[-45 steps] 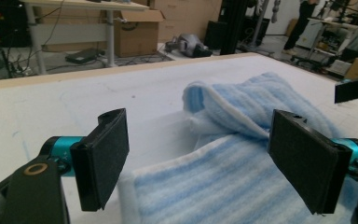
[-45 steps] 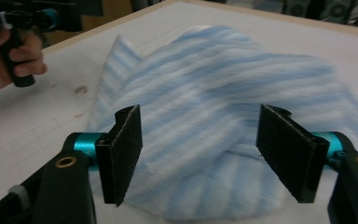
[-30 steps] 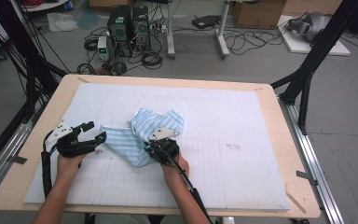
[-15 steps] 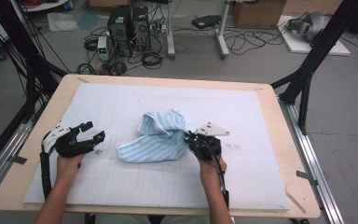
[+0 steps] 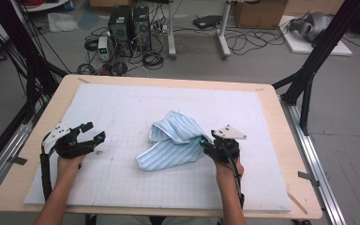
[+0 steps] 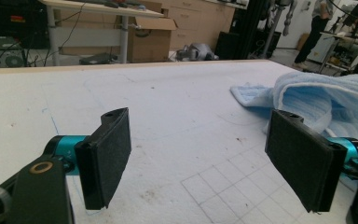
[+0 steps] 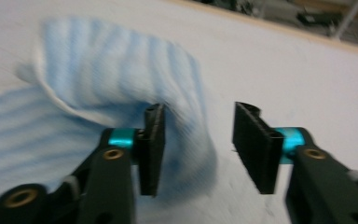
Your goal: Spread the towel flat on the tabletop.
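A light blue striped cloth [image 5: 173, 140] lies crumpled and partly folded over itself in the middle of the white gridded mat [image 5: 122, 103]. My right gripper [image 5: 202, 141] sits at the cloth's right edge. Its jaws have just been opening and now stand apart. In the right gripper view the cloth [image 7: 98, 88] lies behind and beneath my right gripper [image 7: 200, 144], and neither pad presses on it. My left gripper [image 5: 95, 131] rests open over bare mat, well to the left of the cloth. The left gripper view has my left gripper [image 6: 200, 154] spread wide, with the cloth [image 6: 317, 95] beyond the right jaw.
The mat covers a wooden table [image 5: 290, 154]. Black frame posts [image 5: 309, 79] stand off both sides. Computer towers [image 5: 131, 23] and cables lie on the floor past the far edge. Bare mat stretches between the left gripper and the cloth.
My right gripper pulled the cloth to the right across the mat, then its jaws parted and let it go. The cloth now lies farther right, bunched up. The left gripper stayed put.
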{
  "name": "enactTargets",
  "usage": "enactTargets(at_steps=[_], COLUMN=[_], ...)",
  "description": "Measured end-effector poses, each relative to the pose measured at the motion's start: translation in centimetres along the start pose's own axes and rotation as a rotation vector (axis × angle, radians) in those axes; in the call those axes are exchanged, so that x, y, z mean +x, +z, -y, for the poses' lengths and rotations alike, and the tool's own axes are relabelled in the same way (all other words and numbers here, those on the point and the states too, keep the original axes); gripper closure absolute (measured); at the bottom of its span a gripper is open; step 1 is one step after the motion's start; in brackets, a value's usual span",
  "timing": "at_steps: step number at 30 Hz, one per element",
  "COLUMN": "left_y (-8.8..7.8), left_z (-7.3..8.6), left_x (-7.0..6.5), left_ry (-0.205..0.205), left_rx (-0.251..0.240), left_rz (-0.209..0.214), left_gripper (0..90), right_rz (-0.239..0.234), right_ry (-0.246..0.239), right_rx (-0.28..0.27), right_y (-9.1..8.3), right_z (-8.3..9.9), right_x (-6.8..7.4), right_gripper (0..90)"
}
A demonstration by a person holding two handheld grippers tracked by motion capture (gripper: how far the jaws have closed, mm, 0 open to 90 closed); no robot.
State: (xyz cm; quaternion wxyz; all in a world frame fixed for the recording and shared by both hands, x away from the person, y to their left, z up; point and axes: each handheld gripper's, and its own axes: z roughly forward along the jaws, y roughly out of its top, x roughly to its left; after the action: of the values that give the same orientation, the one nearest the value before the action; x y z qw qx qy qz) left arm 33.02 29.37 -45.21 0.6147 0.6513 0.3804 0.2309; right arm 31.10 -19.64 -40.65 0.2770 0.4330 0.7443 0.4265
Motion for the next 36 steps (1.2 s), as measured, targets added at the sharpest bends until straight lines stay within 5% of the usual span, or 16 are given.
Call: enactTargets(at_steps=[3,5,6,10,12,15,17,20,22,26,29,32,36], left_y=[0.0,0.0,0.0,-0.1,-0.1,-0.2,-0.2,-0.2,-0.2,-0.2,-0.2,-0.2,-0.2], left_z=[0.0,0.0,0.0,0.0,0.0,0.1,0.1,0.1,0.1,0.1,0.1,0.1,0.1], left_x=[0.0,0.0,0.0,0.0,0.0,0.0,0.0,0.0,0.0,0.0,0.0,0.0,0.0], left_ry=[0.000,-0.002,-0.002,0.000,-0.001,-0.001,-0.005,-0.007,-0.006,-0.007,-0.005,-0.005,-0.009], left_rx=[-0.002,-0.004,-0.003,-0.005,-0.010,-0.014,-0.021,-0.021,-0.020,-0.022,-0.019,-0.017,-0.019], left_rz=[0.001,0.001,0.002,0.000,-0.001,-0.003,-0.005,-0.005,-0.004,-0.006,-0.009,-0.010,-0.014], left_gripper=[22.9,22.9,22.9,22.9,23.0,23.3,23.6,23.8,23.9,24.0,24.3,24.6,24.8], right_rz=[-0.062,-0.149,-0.149,-0.195,-0.209,-0.195,-0.180,-0.150,-0.134,-0.094,-0.003,0.085,0.158], right_ry=[-0.008,-0.013,-0.013,-0.110,-0.195,-0.260,-0.307,-0.372,-0.345,-0.212,-0.126,-0.018,0.054], right_rx=[-0.055,-0.095,-0.095,-0.039,0.008,0.045,0.086,0.141,0.131,0.036,-0.031,-0.019,0.006], right_y=[-0.3,-0.1,-0.1,2.1,4.2,6.0,7.3,8.7,8.5,6.2,4.2,3.2,3.0], right_z=[-1.3,-2.7,-2.7,-4.2,-4.9,-5.4,-5.7,-6.0,-6.2,-6.6,-6.7,-6.1,-5.5], right_x=[0.7,1.6,1.6,3.9,5.9,7.5,8.4,8.8,7.9,4.6,1.5,-2.7,-5.0], right_gripper=[44.2,40.2,40.2,36.4,35.7,37.1,45.3,78.1,84.9,85.2,85.0,83.8,82.1])
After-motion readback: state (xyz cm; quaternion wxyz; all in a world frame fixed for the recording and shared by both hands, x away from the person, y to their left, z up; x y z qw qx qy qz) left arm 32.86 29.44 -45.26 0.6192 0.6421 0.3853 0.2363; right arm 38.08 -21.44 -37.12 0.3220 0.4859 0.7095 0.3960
